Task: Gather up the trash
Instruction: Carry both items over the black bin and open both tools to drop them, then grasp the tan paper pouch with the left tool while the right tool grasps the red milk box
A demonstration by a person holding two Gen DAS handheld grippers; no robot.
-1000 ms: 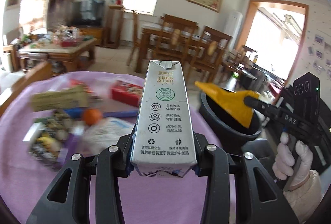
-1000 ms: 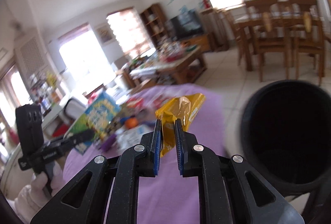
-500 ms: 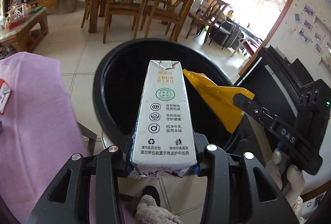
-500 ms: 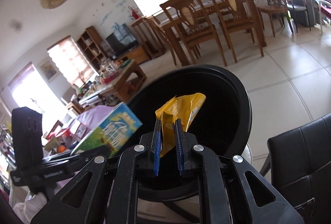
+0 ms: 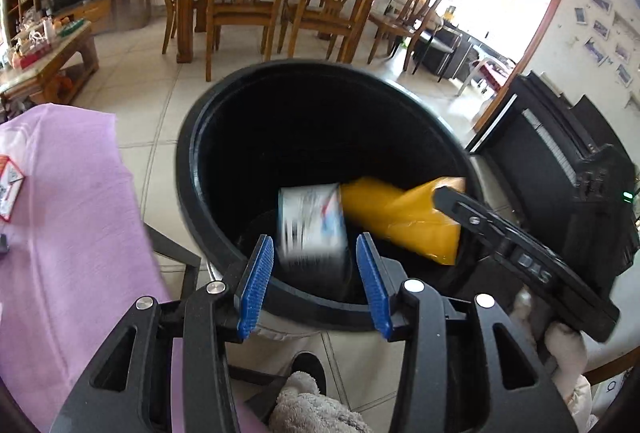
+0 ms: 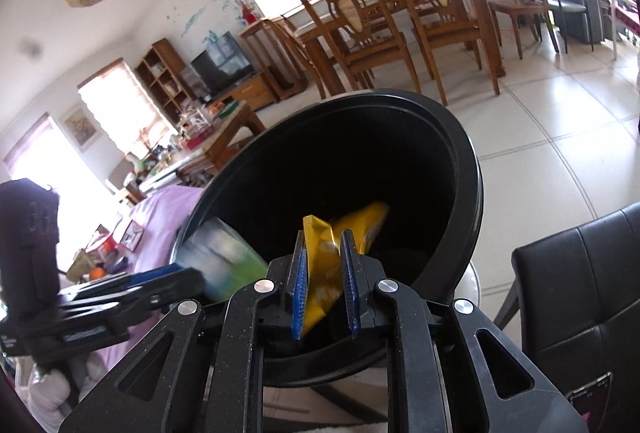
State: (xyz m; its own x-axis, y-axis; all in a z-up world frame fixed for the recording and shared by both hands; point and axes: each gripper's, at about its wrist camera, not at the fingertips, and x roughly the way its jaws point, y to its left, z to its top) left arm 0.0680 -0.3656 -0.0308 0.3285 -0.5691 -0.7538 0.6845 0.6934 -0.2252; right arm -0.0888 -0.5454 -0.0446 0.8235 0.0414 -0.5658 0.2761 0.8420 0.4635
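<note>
**Carton and wrapper released over the bin**

While both grippers hung over the black bin, each set of fingers was parting. Left gripper: blue pads stood apart and opening, not pressing on anything. The milk carton showed blurred between and just beyond them, inside the bin's mouth and clear of the pads, so it looked to be dropping. Right gripper: jaws narrow but opening, the yellow wrapper between the pads with gaps on either side; whether one pad touched it could not be told. Its upper part leaned over the bin's rim into the dark interior.

Handling, as judged: the carton looked empty, light, stiff-walled paperboard, fairly slick; best taken across its flat sides near the base, where it crushes least. The wrapper looked like thin foil film, very light, limp and slippery; a pinch on a flat edge or crease suits it, and it may cling to a pad instead of falling.

Beside the bin, the purple cloth carried more litter, too small to name. A black chair stood on the bin's other side.
</note>
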